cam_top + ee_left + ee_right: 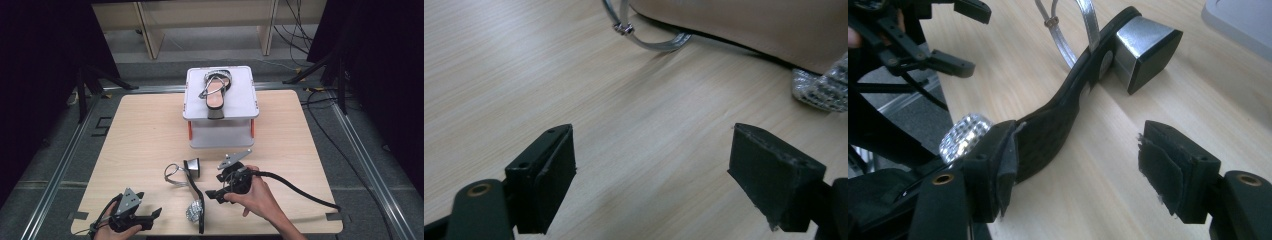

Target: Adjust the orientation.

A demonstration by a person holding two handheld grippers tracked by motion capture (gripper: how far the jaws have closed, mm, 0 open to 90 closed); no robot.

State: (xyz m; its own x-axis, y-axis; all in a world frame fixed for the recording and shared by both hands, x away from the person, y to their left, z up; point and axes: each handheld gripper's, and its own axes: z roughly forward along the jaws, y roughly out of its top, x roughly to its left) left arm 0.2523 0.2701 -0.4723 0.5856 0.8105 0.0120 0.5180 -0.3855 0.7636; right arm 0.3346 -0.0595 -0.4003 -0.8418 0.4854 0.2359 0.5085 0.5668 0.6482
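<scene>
Sandal (196, 192) on its side near the table's (140, 130) front edge looks light, with a stiff sole, so we would pinch that thin sole mid-length, avoiding the slippery metallic straps, using the right gripper (1075, 165), jaws spread; left gripper (649, 180) is likewise spread, empty.

Three cameras: one fixed overhead, one riding on each gripper

The high view looks forward and down from the person's side onto the whole table (150, 130), from well back. The left gripper view sits low and close over the wood, facing along its own jaws toward the sandal (744, 25) lying on its side. The right gripper view, just as near, faces along that same sandal (1068, 110) from the other flank, toward its heel. All three views share this sandal (196, 192); the right gripper view also takes in the left gripper (923, 35) farther off.
</scene>
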